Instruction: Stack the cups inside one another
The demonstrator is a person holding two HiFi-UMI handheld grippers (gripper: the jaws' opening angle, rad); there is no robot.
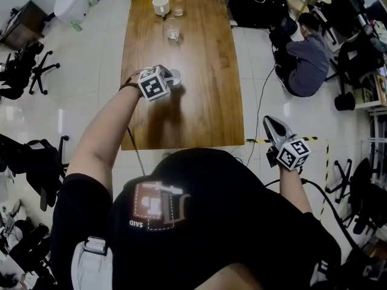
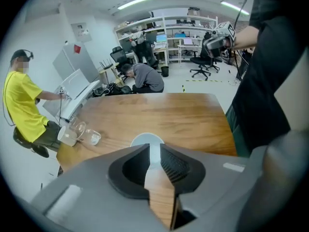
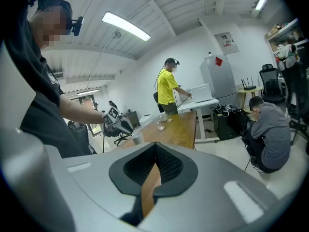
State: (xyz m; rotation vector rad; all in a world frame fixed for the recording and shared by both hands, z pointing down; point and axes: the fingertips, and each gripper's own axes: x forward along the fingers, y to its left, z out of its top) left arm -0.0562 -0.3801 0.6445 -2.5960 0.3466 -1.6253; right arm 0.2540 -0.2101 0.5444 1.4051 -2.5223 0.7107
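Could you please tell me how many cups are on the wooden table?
4. A white cup and a clear cup at the far end, a second clear cup just nearer, and a pale cup by the left gripper. None seems hidden.

The right gripper (image 3: 155, 145) has its fingers (image 3: 169, 164) together; a white cup (image 3: 137, 137) stands on the table (image 3: 179, 129).

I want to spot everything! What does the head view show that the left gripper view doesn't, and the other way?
Head view only: the marker cube on the left gripper. Left gripper view only: that gripper's jaws standing apart, a person in yellow, ceiling lights. Both: the wooden table, a white cup by the left gripper, three more cups at the far end, a person in grey.
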